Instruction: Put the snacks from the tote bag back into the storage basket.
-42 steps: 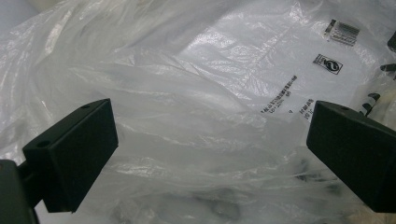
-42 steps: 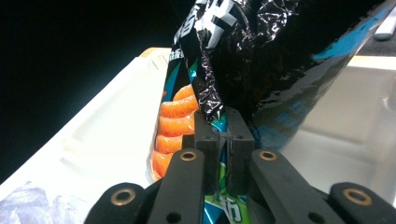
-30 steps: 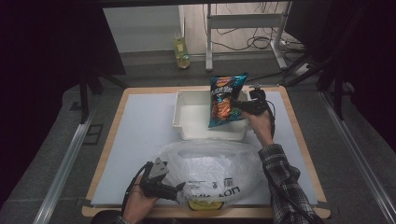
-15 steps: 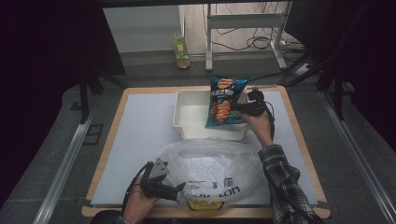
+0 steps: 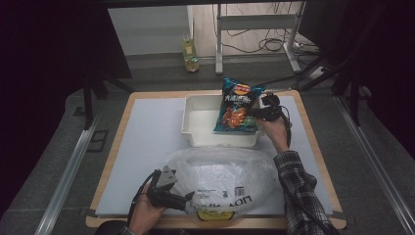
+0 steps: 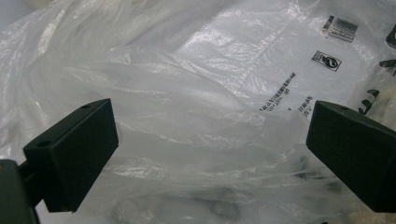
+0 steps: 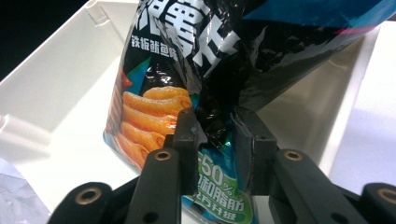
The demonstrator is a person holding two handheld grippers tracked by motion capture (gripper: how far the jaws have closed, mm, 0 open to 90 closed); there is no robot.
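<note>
A teal and black chip bag [image 5: 237, 105] hangs over the white bin [image 5: 195, 122] at the back of the table. My right gripper [image 5: 258, 111] is shut on the bag's right edge; in the right gripper view the jaws pinch the crumpled foil of the chip bag [image 7: 219, 79] above the white bin [image 7: 51, 93]. A large crumpled clear plastic bag [image 5: 220, 178] with black print lies at the front of the table. My left gripper [image 5: 182, 200] sits at its left edge with jaws wide open, and the plastic bag [image 6: 205, 107] lies between and beyond the two pads.
The table has a pale mat [image 5: 142, 142] with a wooden edge [image 5: 117, 142]. A yellow item [image 5: 215, 214] shows under the plastic bag near the front edge. On the floor behind the table stands a bottle [image 5: 191, 56], next to a metal frame with cables.
The right gripper has carried the chip bag slightly left and lower over the bin. The left gripper and the plastic bag have stayed put.
</note>
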